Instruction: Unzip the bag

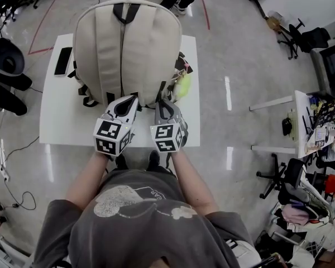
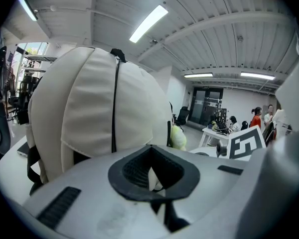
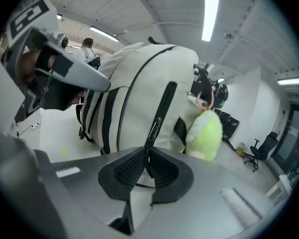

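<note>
The bag (image 1: 128, 49), cream with a dark zip (image 1: 121, 49) closed down its middle, sits on the white table (image 1: 61, 121). Both grippers reach side by side to its near edge. The left gripper (image 1: 129, 100) is pinched on a fabric fold (image 2: 150, 176), and the right gripper (image 1: 163, 104) is clamped on the black zipper pull (image 3: 156, 126).

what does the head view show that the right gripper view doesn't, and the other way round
Head view only: the black phone and the person's torso. Right gripper view only: how the right gripper has its jaws shut on the black zipper pull. Both: the cream backpack, the yellow-green plush toy beside it, and the left gripper.
</note>
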Tool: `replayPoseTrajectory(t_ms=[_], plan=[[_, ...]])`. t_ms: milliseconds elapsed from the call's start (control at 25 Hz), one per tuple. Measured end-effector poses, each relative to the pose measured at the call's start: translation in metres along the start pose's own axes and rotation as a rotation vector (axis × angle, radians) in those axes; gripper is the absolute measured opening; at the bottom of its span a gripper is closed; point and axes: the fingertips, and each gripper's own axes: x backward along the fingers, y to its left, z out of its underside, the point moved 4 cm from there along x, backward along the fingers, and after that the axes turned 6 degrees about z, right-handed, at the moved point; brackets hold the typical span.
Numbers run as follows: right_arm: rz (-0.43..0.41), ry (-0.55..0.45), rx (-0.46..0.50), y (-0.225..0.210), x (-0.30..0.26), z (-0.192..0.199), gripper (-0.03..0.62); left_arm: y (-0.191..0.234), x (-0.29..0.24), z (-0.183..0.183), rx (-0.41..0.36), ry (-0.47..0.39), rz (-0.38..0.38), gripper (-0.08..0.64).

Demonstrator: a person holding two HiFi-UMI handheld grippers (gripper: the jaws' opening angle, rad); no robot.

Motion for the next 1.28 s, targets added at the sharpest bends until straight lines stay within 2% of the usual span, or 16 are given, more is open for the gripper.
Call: replayPoseTrajectory(t_ms=[280,440,600,840,1040,1200,1280], plan=[[-0.081,0.176,-0.059,0.019,-0.015,0.065,0.028,0.005,0.0,0.012,0.016,0.023,-0.009,0.006],[-0.108,0.215,-0.082,0.024,-0.019,0.076,0.028,0.004,0.003,0.024,0.034,0.044,-0.012,0.006],[-0.168,0.267,-0.167,0.03,-0.024,0.083,0.028,0.001,0.005,0.034,0.043,0.057,-0.01,0.006],[-0.148,0.222,-0.192,0.026,-0.022,0.087,0.029,-0.003,0.01,0.036,0.063,0.053,-0.019,0.006],[-0.046,0.092,-0.075,0.014,-0.001,0.07,0.036,-0.005,0.014,0.03,0.055,0.035,-0.03,0.006],[-0.063,0.083,-0.146,0.002,0.012,0.064,0.092,-0.009,0.014,0.021,0.049,0.016,-0.047,0.006],[-0.049,0.03,-0.18,-0.009,0.022,0.053,0.094,-0.015,0.013,0.018,0.038,0.009,-0.051,0.006]])
